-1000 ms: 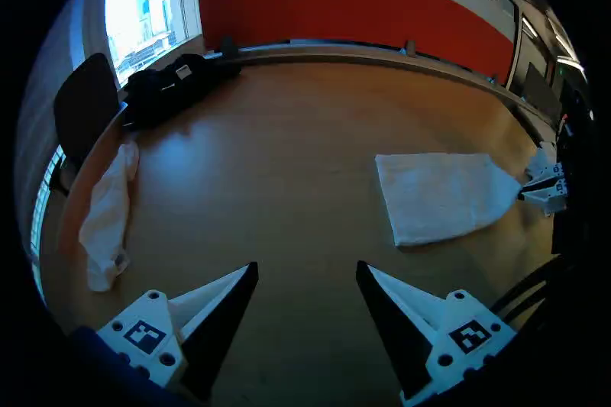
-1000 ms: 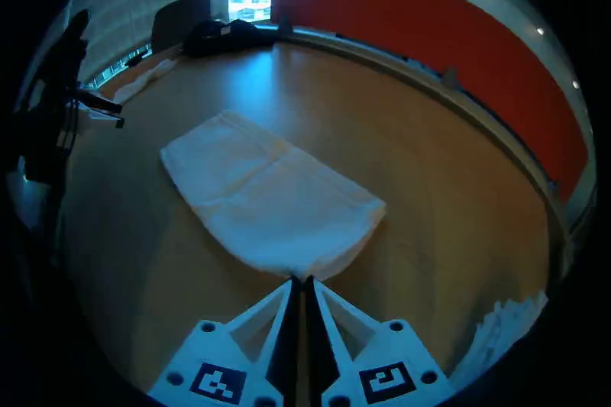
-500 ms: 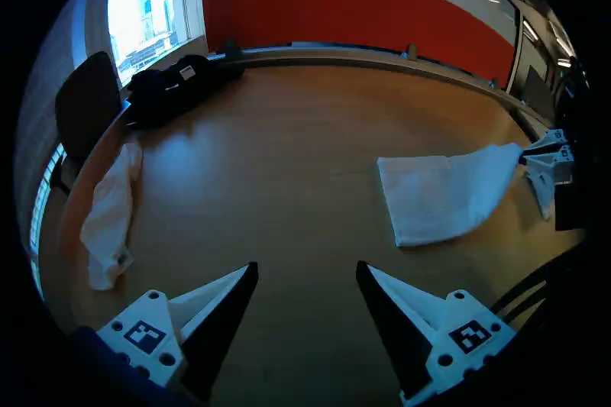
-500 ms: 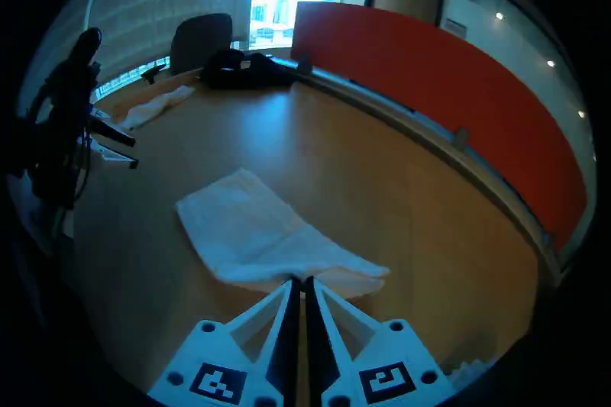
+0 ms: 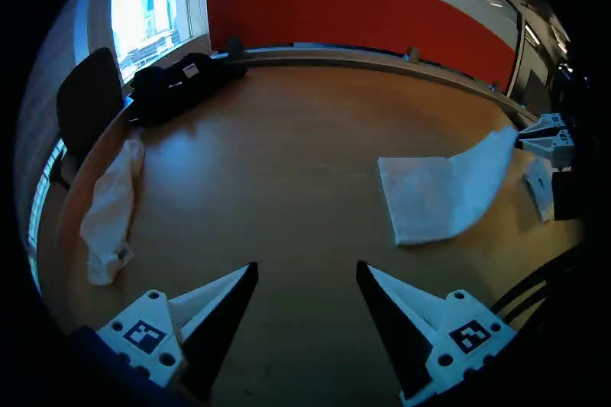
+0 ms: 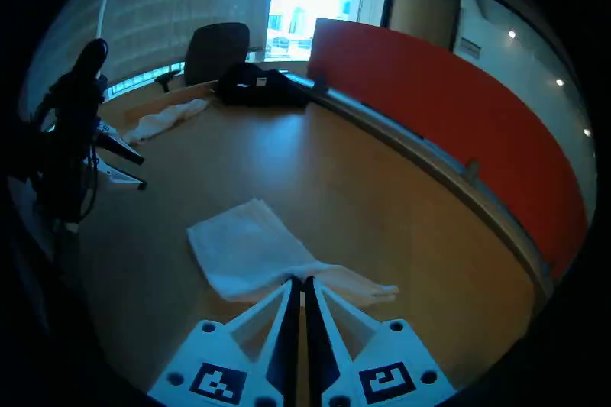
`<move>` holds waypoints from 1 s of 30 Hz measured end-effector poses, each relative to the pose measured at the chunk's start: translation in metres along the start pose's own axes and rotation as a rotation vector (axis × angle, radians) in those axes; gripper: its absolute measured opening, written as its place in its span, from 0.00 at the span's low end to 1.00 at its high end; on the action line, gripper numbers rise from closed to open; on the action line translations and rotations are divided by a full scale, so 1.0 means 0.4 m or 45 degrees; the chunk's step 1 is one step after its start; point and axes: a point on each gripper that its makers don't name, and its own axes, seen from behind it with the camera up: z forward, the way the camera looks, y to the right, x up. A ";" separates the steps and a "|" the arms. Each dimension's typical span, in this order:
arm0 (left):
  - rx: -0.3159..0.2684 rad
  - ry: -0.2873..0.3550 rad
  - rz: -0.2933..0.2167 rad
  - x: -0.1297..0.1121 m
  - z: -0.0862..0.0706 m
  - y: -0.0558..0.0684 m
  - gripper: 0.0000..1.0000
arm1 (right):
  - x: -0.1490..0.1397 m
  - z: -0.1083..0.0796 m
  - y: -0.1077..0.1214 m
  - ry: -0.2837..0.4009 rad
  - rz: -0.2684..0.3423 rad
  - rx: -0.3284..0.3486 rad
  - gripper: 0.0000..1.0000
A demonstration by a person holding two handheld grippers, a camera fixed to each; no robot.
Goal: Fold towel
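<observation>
A white towel (image 5: 439,193) lies half folded on the wooden table (image 5: 290,147), its far edge lifted off the surface. My right gripper (image 6: 303,282) is shut on that lifted edge of the towel (image 6: 248,250), and in the left gripper view the right gripper (image 5: 546,138) holds the raised corner at the right. My left gripper (image 5: 307,269) hovers open over bare table, well short of the towel, with nothing between its fingers. In the right gripper view the left gripper (image 6: 114,155) shows far off at the left, held by a person's dark arm.
A second crumpled white cloth (image 5: 107,212) lies near the table's left edge. A dark bag (image 5: 172,86) sits at the far left corner beside a black chair (image 5: 84,105). A red partition (image 5: 359,14) runs along the table's back. Another white cloth (image 5: 539,187) lies at the right.
The right gripper has risen and lifted the towel's edge higher off the table, drawing it over the rest of the towel. The left gripper has stayed still and open.
</observation>
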 end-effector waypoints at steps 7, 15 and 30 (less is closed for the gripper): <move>0.000 0.009 -0.009 0.001 -0.010 -0.011 0.95 | 0.020 0.025 -0.023 0.000 -0.019 0.036 0.05; 0.002 0.017 -0.035 -0.005 -0.020 -0.027 0.95 | 0.054 0.067 -0.064 0.002 -0.047 0.090 0.05; -0.001 0.021 -0.049 -0.021 -0.038 -0.048 0.95 | 0.093 0.175 -0.178 -0.020 -0.064 0.235 0.05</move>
